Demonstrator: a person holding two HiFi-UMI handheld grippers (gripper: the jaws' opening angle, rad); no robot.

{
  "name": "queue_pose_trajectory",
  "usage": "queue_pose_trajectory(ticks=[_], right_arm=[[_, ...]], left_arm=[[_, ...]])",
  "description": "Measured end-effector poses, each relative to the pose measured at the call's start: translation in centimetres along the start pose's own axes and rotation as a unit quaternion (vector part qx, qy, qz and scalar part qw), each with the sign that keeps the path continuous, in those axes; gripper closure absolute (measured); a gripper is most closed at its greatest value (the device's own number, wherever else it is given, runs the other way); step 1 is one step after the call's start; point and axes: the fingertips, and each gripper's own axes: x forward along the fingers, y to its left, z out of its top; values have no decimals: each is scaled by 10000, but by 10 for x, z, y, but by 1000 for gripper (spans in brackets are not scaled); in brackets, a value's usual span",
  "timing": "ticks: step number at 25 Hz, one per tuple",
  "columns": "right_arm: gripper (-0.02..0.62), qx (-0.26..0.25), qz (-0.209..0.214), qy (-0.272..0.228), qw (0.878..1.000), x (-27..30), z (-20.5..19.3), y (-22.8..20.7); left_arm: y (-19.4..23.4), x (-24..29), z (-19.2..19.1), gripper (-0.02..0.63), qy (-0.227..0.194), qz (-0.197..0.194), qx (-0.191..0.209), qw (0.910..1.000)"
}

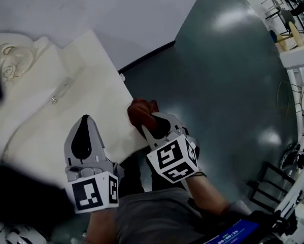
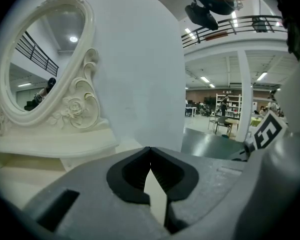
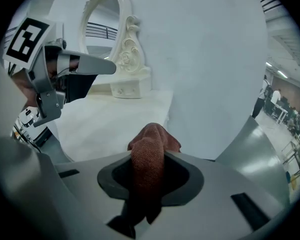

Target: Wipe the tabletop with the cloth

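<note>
Both R gripper [image 3: 152, 155] fingers [image 3: 190, 178] clamp cloth [image 3: 151, 140]; bunch pokes past tips.

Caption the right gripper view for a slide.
Right gripper shut on a reddish-brown cloth before the white tabletop, ornate mirror beyond.

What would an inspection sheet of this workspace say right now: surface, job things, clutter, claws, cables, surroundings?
Surface: white tabletop, bare where it shows.
Job's things: reddish-brown cloth, bunched, at the tabletop's near edge.
Clutter: ornate white mirror, upright on its base at the back of the tabletop.
Grippers: left claw shut, nothing between its jaws, above the tabletop; right claw shut on the cloth.
Cables: nothing seen.
Surroundings: white wall panel behind the tabletop; glossy grey floor; racks at the far right.
</note>
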Motion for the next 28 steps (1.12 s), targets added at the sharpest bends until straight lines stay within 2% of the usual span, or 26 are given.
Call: queue_pose_trajectory(ticks=[3,5,10,14,18,23,28], right_arm=[[492,97,-291,-38,9995,1,-31,-31],[492,142,-486,-218,9985,-9,-30,-56],[492,344,-660,-636,9952,-69,3,-80],[492,178,-781,-1322,9880,-100,61,-83],[492,-86,-670,-2009,9773,-123,121,-68],[492,-392,-264,-2745,9604,-152,179,-24],[492,-873,32,-3161,9447,-155,215,24]], left_arm=[[-24,12,-16,591,-174,-149,55,9997],[-37,18,-6,592,-368,-228,85,9990],[-53,-6,46,592,-602,-210,203,9978],[-42,-22,87,592,-1069,-57,322,9937],[-23,-45,124,592,-1487,265,484,9873],[-2,-90,155,592,-1980,671,622,9759],[24,-124,157,592,-2050,1111,688,9700]])
